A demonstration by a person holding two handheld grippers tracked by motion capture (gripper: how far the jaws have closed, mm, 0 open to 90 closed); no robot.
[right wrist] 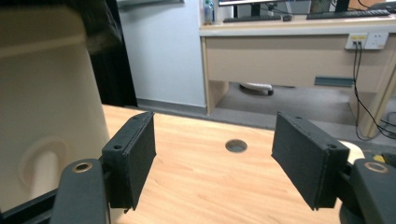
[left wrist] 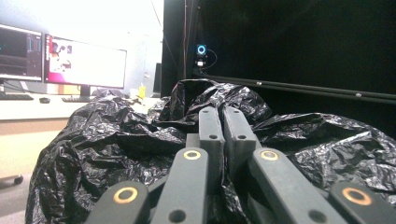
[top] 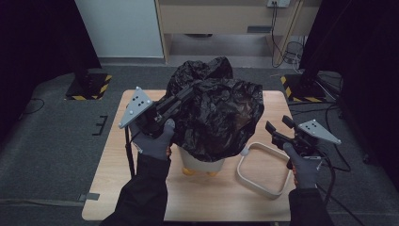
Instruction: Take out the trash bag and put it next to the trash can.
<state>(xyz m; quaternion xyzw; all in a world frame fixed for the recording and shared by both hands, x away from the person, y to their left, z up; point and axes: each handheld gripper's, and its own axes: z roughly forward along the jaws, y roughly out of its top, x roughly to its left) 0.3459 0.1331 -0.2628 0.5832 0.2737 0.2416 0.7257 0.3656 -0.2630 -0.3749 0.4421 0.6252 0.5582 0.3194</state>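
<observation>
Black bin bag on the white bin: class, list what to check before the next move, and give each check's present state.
1. Left hand-held gripper shut on the black bin bag: ok.
2. Right hand-held gripper open, nothing between its pads: ok.
3. Bag fully seated around the white bin: not ok, it sits bunched on top.
4. Cream ring frame lies apart from the bin: ok.
5. Bin steady on the table: cannot tell.

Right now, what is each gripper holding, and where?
Left gripper pinches the black bag at a fold on its upper left side. Right gripper holds nothing.
</observation>
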